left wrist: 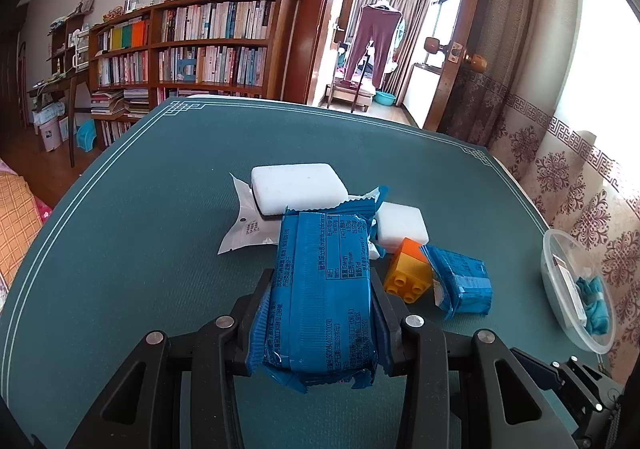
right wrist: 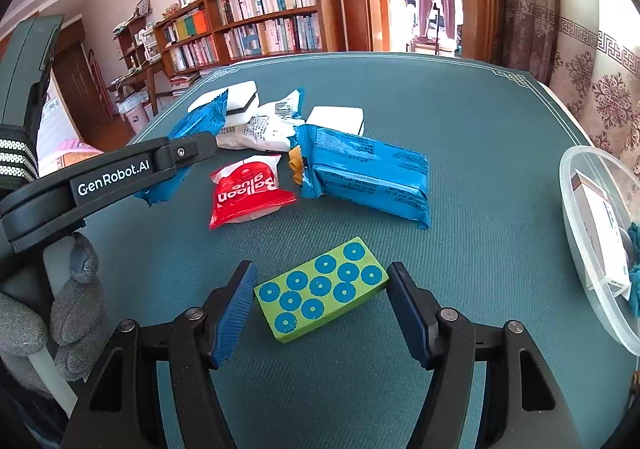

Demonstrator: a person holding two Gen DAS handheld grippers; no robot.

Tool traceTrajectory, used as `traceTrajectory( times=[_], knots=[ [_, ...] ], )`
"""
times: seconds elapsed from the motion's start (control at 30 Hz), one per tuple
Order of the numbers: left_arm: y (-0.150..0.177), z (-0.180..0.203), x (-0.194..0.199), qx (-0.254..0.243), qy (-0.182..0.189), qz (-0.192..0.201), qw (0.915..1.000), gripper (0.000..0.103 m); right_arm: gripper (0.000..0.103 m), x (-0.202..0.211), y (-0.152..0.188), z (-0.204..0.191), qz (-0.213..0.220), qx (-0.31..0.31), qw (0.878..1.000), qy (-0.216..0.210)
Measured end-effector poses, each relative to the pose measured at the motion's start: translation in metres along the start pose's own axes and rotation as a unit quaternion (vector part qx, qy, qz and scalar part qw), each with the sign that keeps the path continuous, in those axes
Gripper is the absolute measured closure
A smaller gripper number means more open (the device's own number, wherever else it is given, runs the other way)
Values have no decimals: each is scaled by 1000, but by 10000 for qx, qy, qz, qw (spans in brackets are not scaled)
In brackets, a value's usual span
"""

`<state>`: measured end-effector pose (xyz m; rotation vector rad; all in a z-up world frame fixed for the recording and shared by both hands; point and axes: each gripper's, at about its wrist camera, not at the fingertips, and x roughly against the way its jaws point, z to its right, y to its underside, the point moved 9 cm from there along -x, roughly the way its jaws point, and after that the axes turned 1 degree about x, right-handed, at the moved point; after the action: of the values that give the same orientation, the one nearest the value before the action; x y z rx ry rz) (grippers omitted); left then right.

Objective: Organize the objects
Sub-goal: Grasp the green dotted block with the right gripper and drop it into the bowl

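My left gripper (left wrist: 322, 285) is shut on a blue snack packet (left wrist: 320, 289) and holds it over the teal table mat; it also shows in the right wrist view (right wrist: 188, 147). My right gripper (right wrist: 322, 289) is open, its fingers on either side of a green block with blue dots (right wrist: 322, 291) that lies on the mat. A second blue packet (right wrist: 368, 173), a red "Balloon glue" packet (right wrist: 248, 191), white sponges (left wrist: 298, 187) (left wrist: 402, 227), a white wrapper (right wrist: 272, 125) and an orange-yellow brick (left wrist: 410, 271) lie in a cluster.
A clear plastic bowl (right wrist: 580, 249) with a white box and blue items stands at the mat's right edge, also in the left wrist view (left wrist: 560, 285). A bookshelf (left wrist: 200, 45) and a doorway lie beyond the table. A gloved hand (right wrist: 60, 289) is at left.
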<state>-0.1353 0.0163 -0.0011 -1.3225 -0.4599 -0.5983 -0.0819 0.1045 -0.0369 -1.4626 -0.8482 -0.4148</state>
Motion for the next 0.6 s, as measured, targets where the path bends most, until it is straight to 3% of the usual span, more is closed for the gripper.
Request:
traceTrajectory(
  times=[0.6],
  knots=[
    [8, 21, 5, -503, -117, 96, 9986, 59, 35, 22, 2, 38, 170, -447, 9986, 215]
  ],
)
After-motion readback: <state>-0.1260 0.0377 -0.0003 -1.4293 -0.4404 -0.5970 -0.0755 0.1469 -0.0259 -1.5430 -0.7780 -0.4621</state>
